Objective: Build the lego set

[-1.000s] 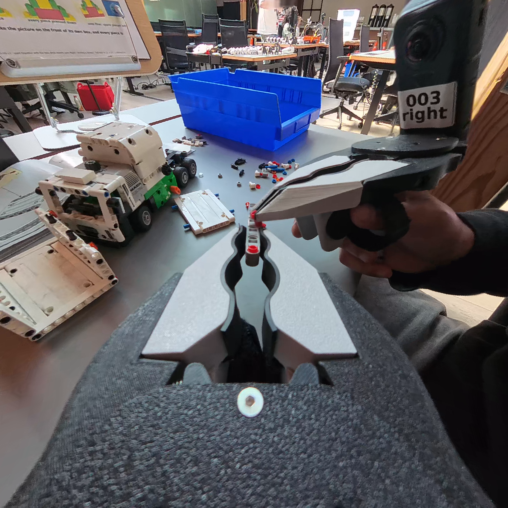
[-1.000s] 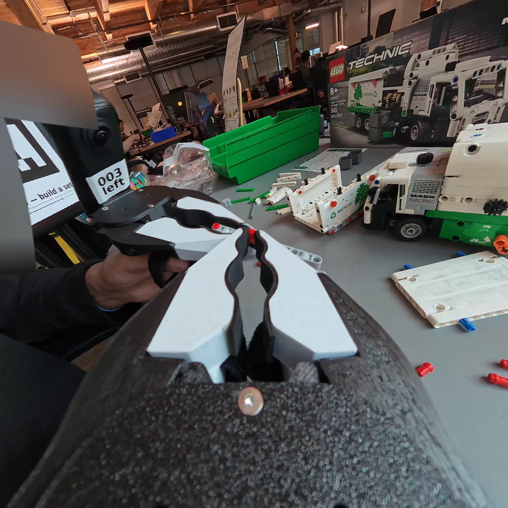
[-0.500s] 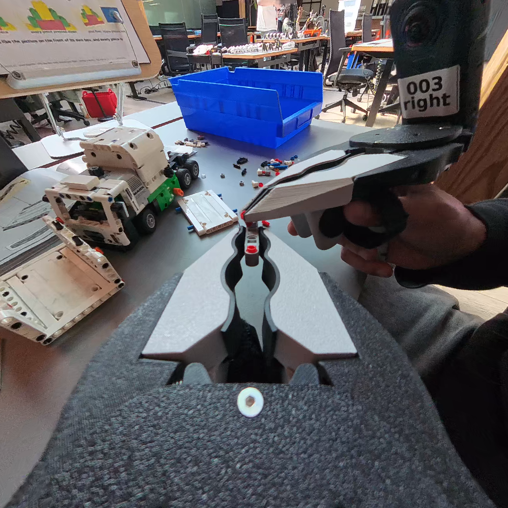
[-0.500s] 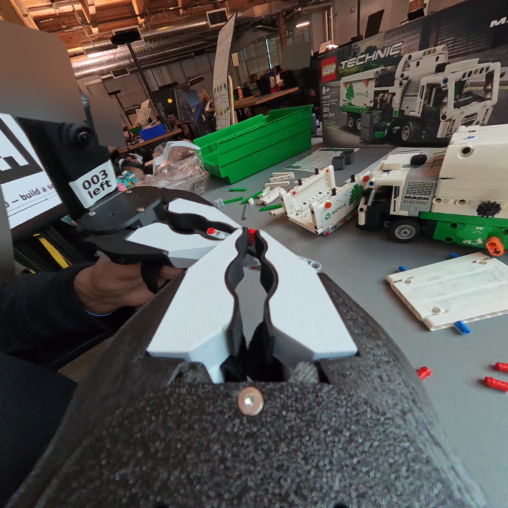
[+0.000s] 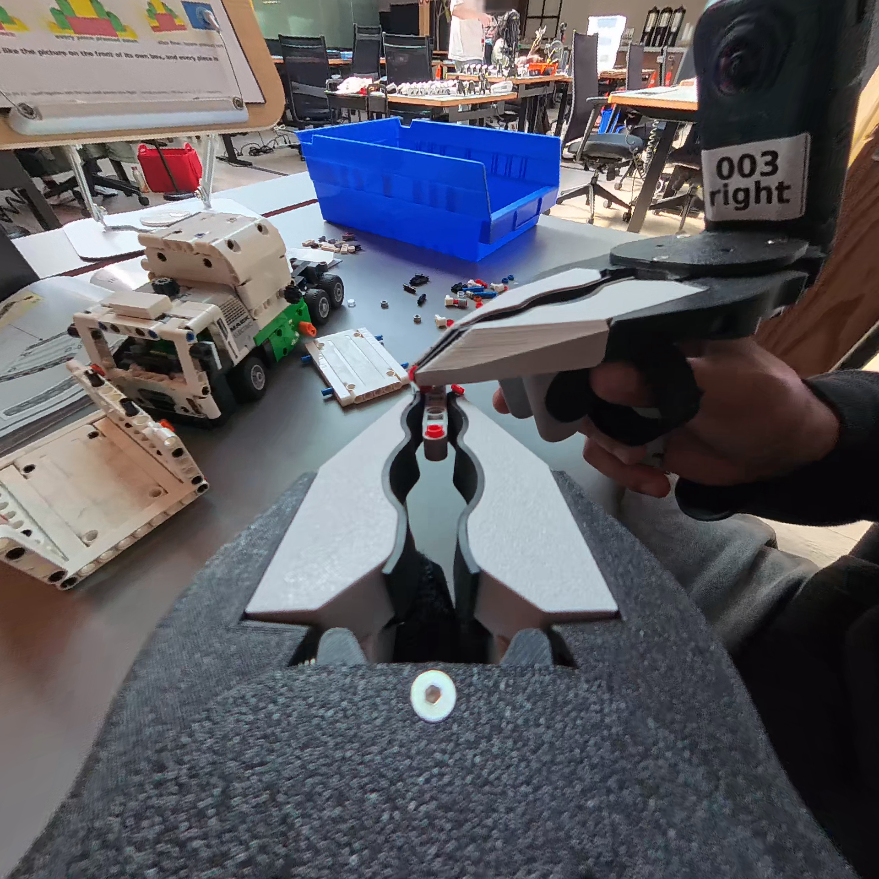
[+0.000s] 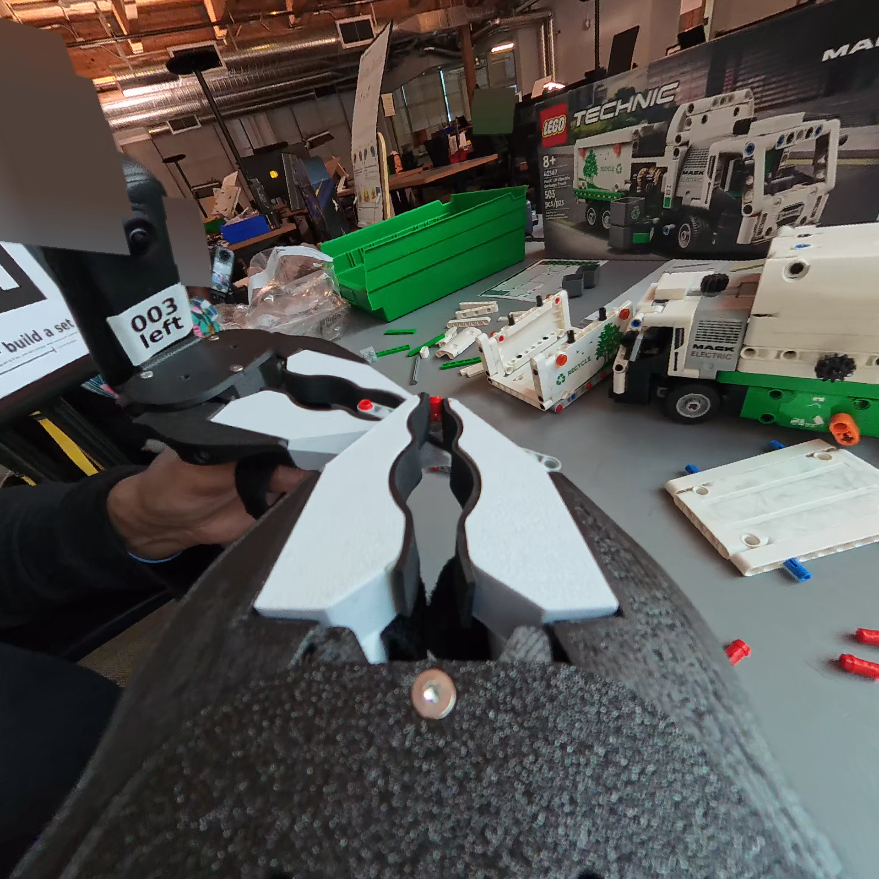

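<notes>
My left gripper (image 5: 434, 404) is shut on a grey beam (image 5: 434, 430) with a red pin in one hole, held above the table near its front edge. My right gripper (image 6: 434, 404) is shut on a small red pin (image 6: 434, 405); it also shows in the left wrist view (image 5: 415, 373), its tip right at the far end of the beam. The left gripper shows in the right wrist view (image 6: 380, 404) with the beam's red pin on top. The white and green truck (image 5: 214, 314) stands to the left. A white panel (image 5: 356, 364) lies on the table beyond the grippers.
A blue bin (image 5: 428, 185) stands at the back. A white hinged body section (image 5: 90, 480) lies front left. Loose small parts (image 5: 456, 295) are scattered before the bin. In the right wrist view a green bin (image 6: 428, 252), the set's box (image 6: 713, 166) and red pins (image 6: 856, 663) show. My left and right fingertips are right by each other.
Both grippers have stayed together, tip to tip. The right gripper's tip has shifted slightly left over the beam's far end. The view has drifted a little across the table.
</notes>
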The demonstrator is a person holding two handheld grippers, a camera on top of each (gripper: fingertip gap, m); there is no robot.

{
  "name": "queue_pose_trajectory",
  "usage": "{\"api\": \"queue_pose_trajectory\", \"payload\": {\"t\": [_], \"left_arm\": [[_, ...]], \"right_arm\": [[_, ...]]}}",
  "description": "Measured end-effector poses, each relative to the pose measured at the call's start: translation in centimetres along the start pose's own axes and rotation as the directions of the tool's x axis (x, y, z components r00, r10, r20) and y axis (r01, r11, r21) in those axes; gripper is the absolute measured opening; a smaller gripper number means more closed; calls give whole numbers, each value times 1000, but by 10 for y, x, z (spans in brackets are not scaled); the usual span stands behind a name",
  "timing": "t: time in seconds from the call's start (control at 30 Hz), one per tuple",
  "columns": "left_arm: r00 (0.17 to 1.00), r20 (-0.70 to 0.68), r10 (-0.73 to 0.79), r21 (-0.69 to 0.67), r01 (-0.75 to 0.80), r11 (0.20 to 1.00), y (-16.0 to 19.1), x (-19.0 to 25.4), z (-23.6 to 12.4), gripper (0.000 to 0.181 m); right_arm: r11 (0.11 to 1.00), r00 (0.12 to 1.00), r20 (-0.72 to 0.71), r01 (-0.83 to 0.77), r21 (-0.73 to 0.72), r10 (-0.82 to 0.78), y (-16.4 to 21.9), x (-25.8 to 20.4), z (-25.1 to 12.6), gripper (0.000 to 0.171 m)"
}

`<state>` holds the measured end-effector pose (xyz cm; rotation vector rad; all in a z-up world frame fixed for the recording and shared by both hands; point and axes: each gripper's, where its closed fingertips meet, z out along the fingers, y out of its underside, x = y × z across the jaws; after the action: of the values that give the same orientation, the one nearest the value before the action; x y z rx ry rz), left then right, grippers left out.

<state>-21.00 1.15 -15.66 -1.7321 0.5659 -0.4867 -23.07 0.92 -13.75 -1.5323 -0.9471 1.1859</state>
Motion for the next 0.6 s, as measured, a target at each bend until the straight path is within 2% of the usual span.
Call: {"api": "queue_pose_trajectory", "payload": {"t": [0.17,0.6], "left_arm": [[999,-2,-45,6,45,999,-1,-4,-1,5],[999,20,-49,6,49,999,0,-7,-1,5]], "right_arm": [[1000,1000,-11,2,-4,-2,1,0,0,3],[998,998,-15,-56,10,56,0,2,-1,3]]}}
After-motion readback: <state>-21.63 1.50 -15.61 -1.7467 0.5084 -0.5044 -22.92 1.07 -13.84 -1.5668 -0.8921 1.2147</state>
